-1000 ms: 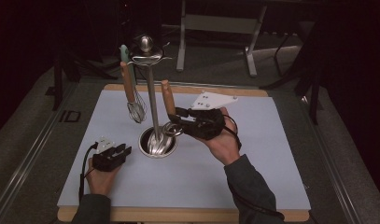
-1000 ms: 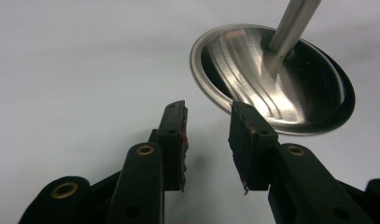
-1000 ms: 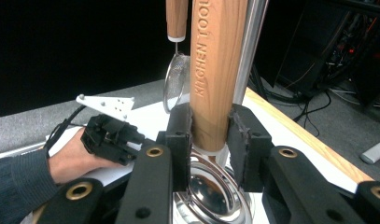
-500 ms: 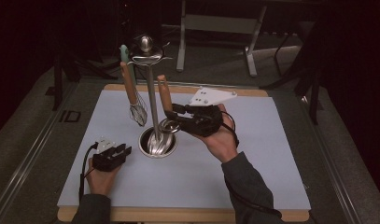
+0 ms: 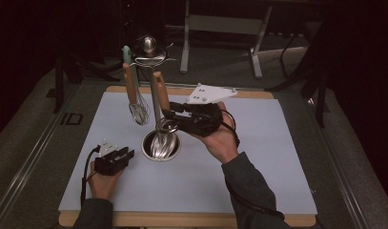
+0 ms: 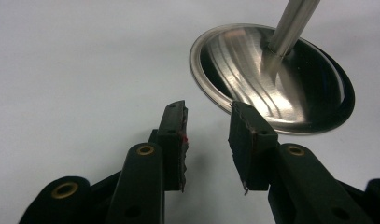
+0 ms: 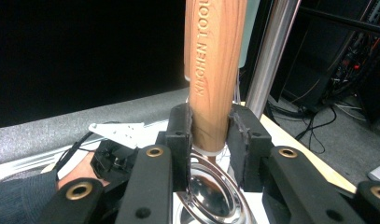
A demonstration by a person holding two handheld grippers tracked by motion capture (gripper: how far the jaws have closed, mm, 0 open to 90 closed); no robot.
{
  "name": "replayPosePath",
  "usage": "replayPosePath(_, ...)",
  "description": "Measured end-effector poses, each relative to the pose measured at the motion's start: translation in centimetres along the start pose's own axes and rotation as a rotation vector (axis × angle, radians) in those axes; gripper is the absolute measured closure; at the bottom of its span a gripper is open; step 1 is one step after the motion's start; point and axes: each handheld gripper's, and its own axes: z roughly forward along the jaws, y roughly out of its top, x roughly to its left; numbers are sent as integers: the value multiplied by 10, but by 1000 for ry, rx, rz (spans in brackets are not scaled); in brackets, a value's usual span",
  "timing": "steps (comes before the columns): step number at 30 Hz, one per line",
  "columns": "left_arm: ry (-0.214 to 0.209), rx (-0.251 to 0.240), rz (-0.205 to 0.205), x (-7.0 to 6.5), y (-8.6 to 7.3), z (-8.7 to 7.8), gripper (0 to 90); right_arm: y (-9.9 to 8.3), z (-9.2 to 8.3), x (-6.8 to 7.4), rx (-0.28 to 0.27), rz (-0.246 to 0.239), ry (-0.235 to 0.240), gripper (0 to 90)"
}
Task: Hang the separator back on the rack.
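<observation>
Spreading across the wooden-edged counter [image 5: 277,219], a pale lavender-grey mat [image 5: 258,143] carries a polished steel utensil stand with a round dished base [image 5: 161,144] and an upright post. Just right of that post, the right tool [image 5: 168,114] is clenched on the light wooden handle marked "KITCHEN TOOL" [image 7: 214,70] of a utensil whose shiny metal end hangs over the base. Left of the post hangs a wire whisk with a wooden handle and mint-green tip [image 5: 134,98], apart from both tools. Near the base's left rim, the left tool [image 5: 127,155] rests on the mat, its jaws parted and empty.
</observation>
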Motion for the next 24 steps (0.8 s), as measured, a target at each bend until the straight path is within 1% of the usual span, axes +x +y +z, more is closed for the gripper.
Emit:
replayPosePath(8,-2,0,-1,0,0,0,668,8,5,-1,4,5,2,709)
replayPosePath(17,-2,-1,-2,0,0,0,668,12,15,-6,14,22,-4,708)
replayPosePath(21,-1,-3,-5,0,0,0,668,9,18,-9,12,40,-13,708)
replayPosePath(24,-2,-3,-4,0,0,0,668,6,22,-11,26,46,-20,708)
